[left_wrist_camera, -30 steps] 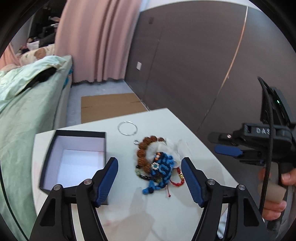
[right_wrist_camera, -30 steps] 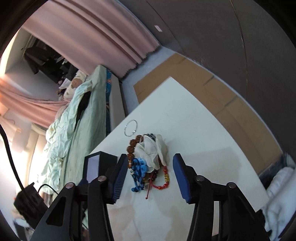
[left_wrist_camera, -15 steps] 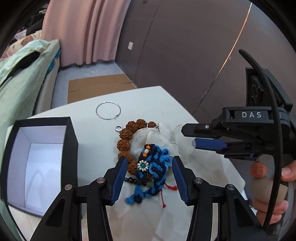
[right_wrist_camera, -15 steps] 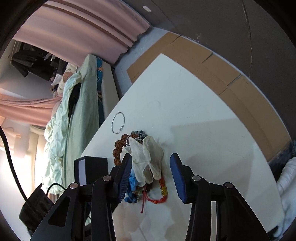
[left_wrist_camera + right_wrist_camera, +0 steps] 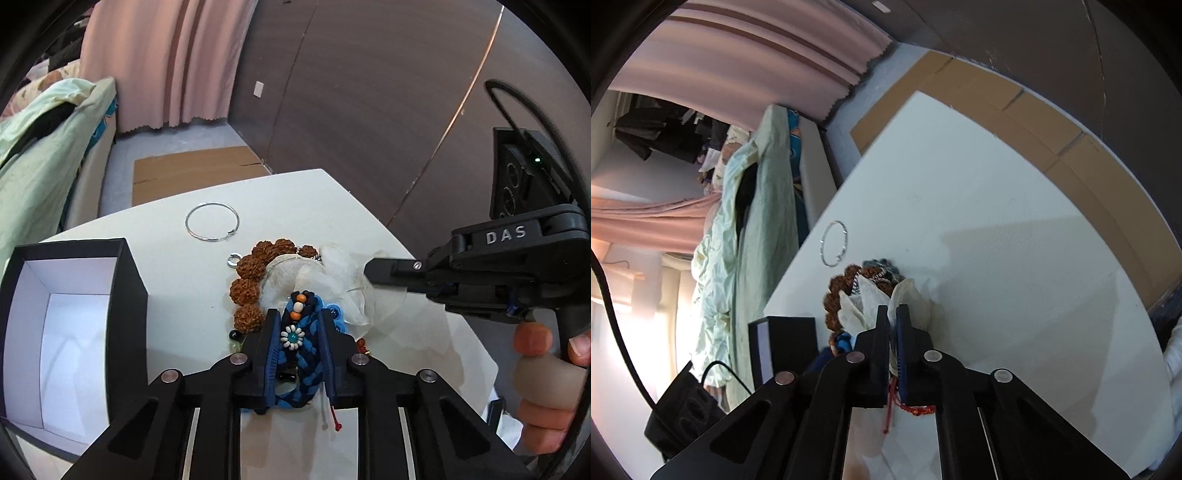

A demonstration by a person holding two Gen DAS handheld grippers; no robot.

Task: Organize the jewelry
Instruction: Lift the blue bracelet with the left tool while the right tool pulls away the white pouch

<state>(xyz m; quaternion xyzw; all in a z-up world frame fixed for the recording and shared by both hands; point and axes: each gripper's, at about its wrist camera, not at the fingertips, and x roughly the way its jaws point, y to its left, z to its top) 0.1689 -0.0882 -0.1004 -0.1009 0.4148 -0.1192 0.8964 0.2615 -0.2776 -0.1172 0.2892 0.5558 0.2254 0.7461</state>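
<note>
A heap of jewelry lies on the white table (image 5: 177,280). My left gripper (image 5: 297,314) is closing, and its pads press on both sides of a blue braided bracelet (image 5: 301,363) with a bead flower. Brown seed beads (image 5: 245,290) curl to its left, near a small ring (image 5: 233,259). A thin silver hoop (image 5: 187,223) lies farther back. My right gripper (image 5: 893,310) is shut on a sheer white pouch (image 5: 912,299) that lies on the heap. It comes in from the right in the left wrist view (image 5: 369,267). A red cord bracelet (image 5: 919,410) trails under its fingers.
An open black box (image 5: 125,258) with a white inside stands left of the heap. A hand (image 5: 543,384) holds the right gripper's grip. A bed with a green cover (image 5: 37,155) is beyond the table's left edge. Flat cardboard (image 5: 192,173) lies on the floor by dark panels.
Both grippers came down and in toward the heap. The left jaws narrowed onto the blue braided bracelet. The right jaws went from open around the white pouch to shut on it.
</note>
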